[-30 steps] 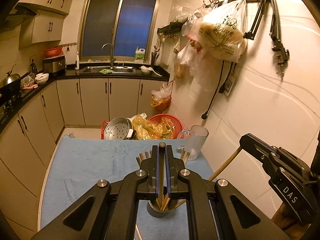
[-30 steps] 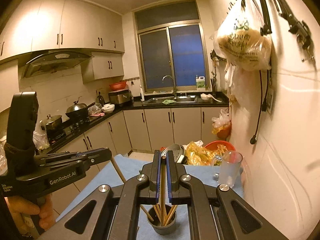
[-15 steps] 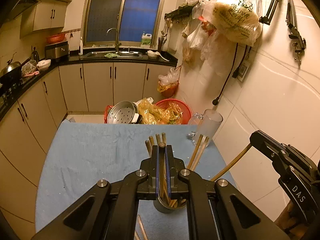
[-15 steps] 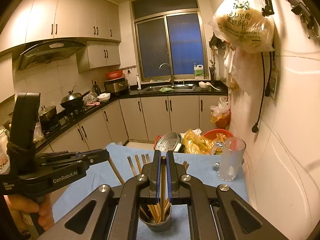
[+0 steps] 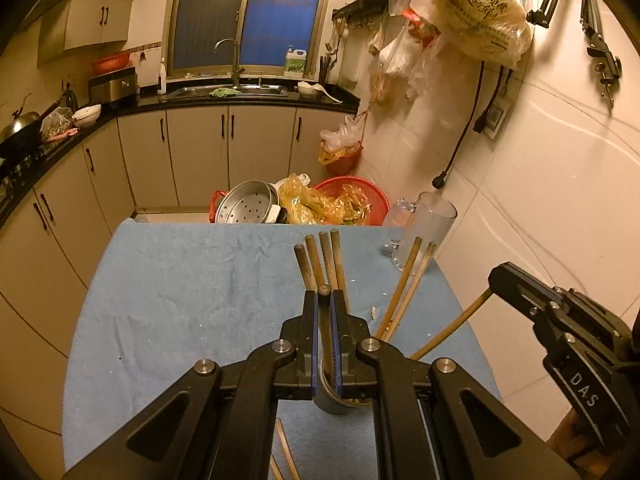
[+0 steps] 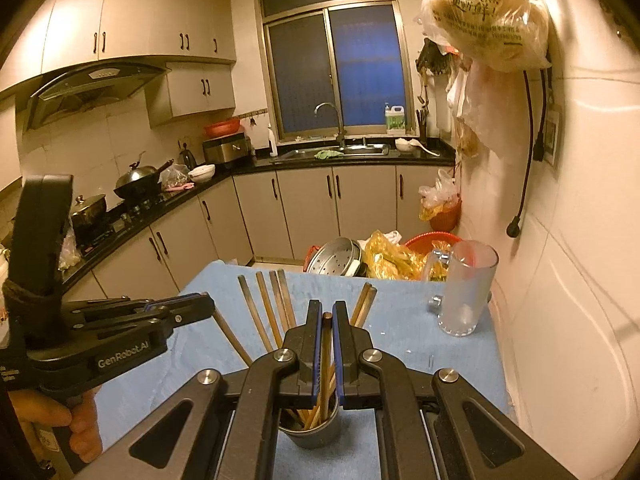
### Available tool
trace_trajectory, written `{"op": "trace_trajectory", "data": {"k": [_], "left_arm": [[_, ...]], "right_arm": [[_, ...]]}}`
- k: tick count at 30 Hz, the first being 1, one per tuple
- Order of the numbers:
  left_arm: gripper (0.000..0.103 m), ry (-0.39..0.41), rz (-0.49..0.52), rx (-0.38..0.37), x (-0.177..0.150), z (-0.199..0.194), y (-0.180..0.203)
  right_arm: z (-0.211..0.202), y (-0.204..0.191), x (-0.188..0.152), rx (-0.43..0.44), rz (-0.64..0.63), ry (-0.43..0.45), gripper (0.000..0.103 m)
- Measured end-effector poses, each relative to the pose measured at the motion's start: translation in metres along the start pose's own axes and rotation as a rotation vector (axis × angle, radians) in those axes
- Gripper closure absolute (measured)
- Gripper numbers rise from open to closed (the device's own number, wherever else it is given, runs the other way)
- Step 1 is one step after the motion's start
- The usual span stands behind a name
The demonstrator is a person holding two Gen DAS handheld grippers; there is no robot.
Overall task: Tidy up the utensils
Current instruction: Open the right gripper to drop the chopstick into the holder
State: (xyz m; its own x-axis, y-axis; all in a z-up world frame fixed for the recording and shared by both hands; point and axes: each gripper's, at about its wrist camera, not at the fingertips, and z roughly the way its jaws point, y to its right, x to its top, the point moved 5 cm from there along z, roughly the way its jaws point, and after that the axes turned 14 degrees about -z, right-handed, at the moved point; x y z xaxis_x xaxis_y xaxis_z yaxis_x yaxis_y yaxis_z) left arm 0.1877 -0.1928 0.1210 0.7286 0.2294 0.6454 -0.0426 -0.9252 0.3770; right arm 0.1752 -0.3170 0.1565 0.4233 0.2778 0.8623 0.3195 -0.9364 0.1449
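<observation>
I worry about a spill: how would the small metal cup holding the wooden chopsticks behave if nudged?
The small metal cup is narrow, and the wooden chopsticks stand far above its rim and fan outward, so it is probably top-heavy and apt to tip. On the blue cloth it would likely catch rather than slide. Both grippers, left and right, grip chopsticks reaching into it, so sideways motion may lever it.

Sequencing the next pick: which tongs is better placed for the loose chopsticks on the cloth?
Probably left. The loose chopsticks lie just under the left tongs, beside the cup; the right tongs' view misses them. Each clamps a chopstick, so release first.
</observation>
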Motion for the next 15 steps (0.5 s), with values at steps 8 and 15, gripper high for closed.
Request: {"op": "trace_trajectory", "data": {"k": [8, 15], "left_arm": [[0.097, 0.004, -0.002, 0.001, -0.001, 0.000, 0.000], [0.097, -0.043, -0.025, -0.027, -0.008, 0.003, -0.002]], "right_arm": [[0.004, -0.001, -0.004, 0.000, 0.009, -0.012, 0.097], [0.008, -0.004, -0.013, 0.003, 0.021, -0.036, 0.096]]}}
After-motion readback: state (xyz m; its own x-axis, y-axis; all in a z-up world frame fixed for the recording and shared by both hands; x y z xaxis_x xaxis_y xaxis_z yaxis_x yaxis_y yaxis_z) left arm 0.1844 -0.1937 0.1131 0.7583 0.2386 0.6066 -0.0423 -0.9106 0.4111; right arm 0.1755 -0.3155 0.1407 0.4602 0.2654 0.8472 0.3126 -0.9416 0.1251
